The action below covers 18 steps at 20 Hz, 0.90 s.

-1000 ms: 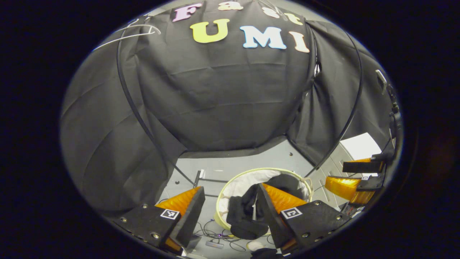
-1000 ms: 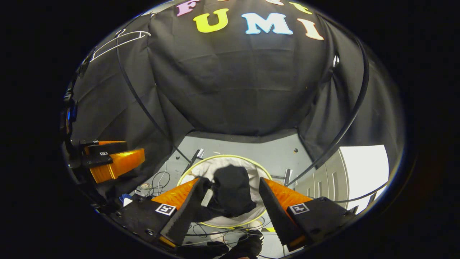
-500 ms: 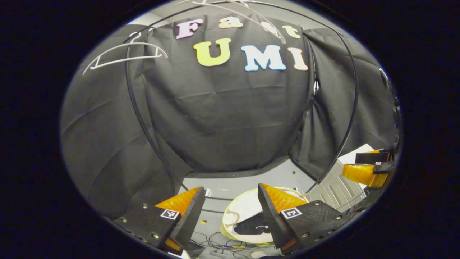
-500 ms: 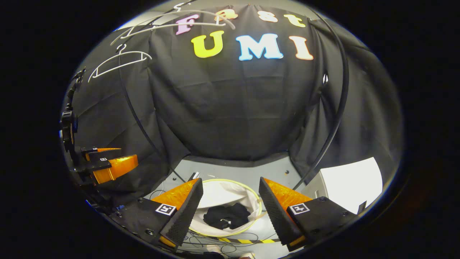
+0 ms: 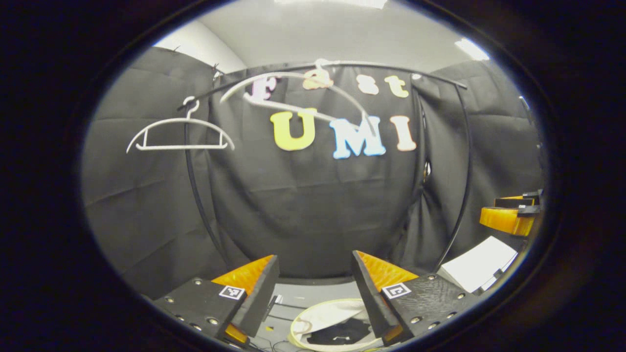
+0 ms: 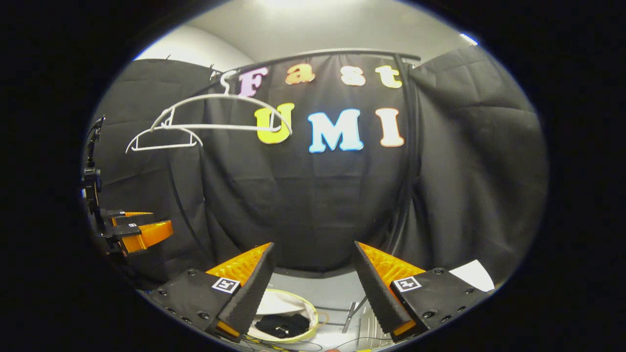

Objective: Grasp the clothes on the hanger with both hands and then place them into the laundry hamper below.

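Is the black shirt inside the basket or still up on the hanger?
Inside. The dark clothes lie crumpled in the white laundry basket on the floor, and both white hangers on the rail hang bare.

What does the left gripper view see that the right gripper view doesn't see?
Left gripper view: the right gripper far off at its right edge, fingers open. Right gripper view: the left gripper far off at its left edge, fingers open too. Both share two bare white hangers on the rail, the laundry hamper down below with the black clothes lying inside it, and a white panel at the lower right.
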Tool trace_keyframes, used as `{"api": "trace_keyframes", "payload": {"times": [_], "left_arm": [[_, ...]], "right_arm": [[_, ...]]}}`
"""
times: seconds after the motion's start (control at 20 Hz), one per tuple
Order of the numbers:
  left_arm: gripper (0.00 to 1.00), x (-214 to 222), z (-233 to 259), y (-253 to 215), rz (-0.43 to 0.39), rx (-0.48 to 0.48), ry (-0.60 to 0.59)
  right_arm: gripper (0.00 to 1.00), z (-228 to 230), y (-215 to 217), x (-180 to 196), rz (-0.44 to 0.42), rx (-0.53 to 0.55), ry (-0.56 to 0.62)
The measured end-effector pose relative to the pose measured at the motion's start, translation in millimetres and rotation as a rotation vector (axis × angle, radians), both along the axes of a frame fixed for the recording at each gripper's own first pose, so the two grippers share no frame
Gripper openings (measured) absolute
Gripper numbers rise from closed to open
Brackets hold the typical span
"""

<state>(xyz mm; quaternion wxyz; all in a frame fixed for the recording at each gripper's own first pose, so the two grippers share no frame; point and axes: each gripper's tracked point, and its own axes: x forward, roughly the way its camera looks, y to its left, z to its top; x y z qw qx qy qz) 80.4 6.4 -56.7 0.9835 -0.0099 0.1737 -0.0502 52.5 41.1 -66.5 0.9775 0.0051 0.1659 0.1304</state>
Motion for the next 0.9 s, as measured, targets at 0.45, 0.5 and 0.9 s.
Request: {"api": "trace_keyframes", "payload": {"times": [0.45,0.5,0.9], "left_arm": [[0.87,-34,114,-14,0.028,-0.038,-0.121],[0.87,-37,121,-11,0.038,-0.041,-0.133],[0.86,-78,152,-8,0.07,-0.013,-0.2]], "right_arm": [[0.93,82,-45,-33,-0.032,0.028,-0.179],[0.98,88,-50,-36,-0.042,0.035,-0.188],[0.92,110,-95,-65,-0.131,0.036,-0.279]]}}
